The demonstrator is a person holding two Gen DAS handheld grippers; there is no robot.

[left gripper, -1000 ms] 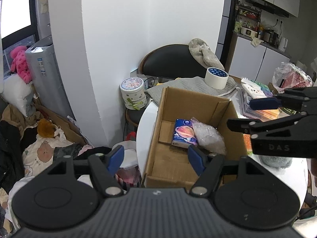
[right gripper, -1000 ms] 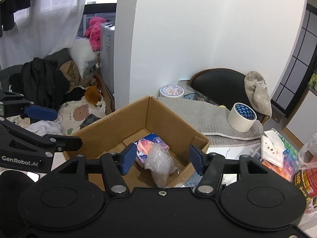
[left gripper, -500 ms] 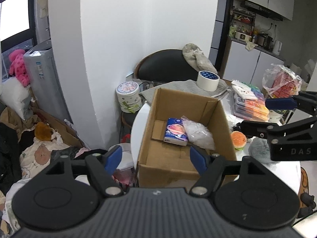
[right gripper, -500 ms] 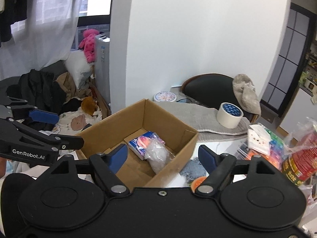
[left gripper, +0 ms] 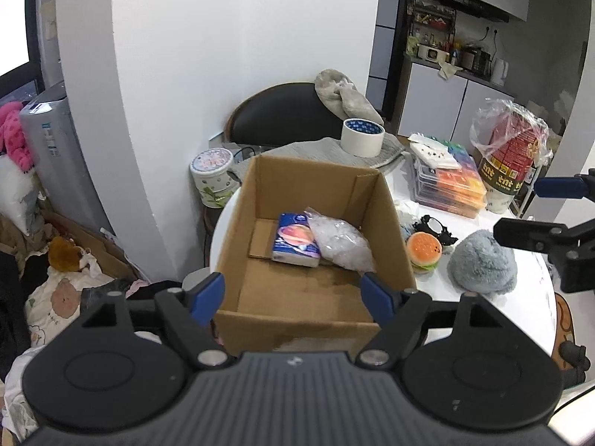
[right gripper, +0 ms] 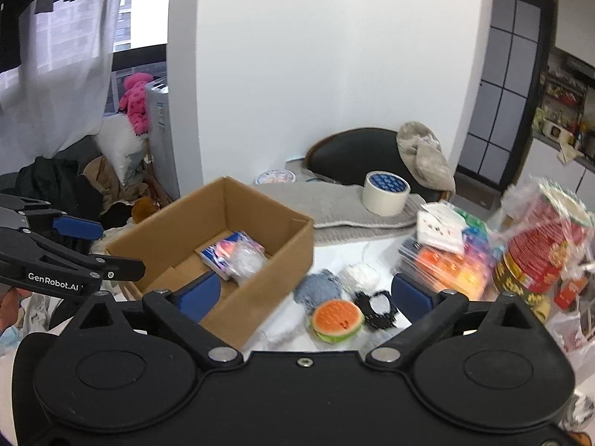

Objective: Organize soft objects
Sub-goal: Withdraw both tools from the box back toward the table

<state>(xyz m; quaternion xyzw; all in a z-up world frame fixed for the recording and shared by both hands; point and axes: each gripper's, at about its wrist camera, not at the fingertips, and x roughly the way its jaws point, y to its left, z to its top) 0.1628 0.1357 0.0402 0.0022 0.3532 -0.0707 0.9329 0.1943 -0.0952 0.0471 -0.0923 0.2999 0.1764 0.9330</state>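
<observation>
Left wrist view: my left gripper [left gripper: 292, 297] hangs over the near wall of the box [left gripper: 297, 319], jaws wide and empty. The box already holds a tissue pack [left gripper: 295, 239] and a clear bag [left gripper: 340, 241], touching each other. Right of the box, on the worktop [left gripper: 531, 297], lie a burger toy [left gripper: 424, 251] and a grey plush [left gripper: 481, 262], near each other. My right gripper [left gripper: 535, 208] shows at the right edge, above the plush, jaws parted.

Right wrist view: my right gripper [right gripper: 305, 291] is held above the worktop, jaws wide and empty. The burger toy [right gripper: 337, 320] lies just ahead between the fingertips, with a grey cloth [right gripper: 319, 290] and a black item [right gripper: 375, 304] just beside it.

Step in hand, as I judge it: pick the next soft item. Procedure: centre the jaws over the burger toy, descend straight, close gently across its middle, and keep clear of the black item. Lift fully above the box wall before moving across, then release over the free floor near the box front.
</observation>
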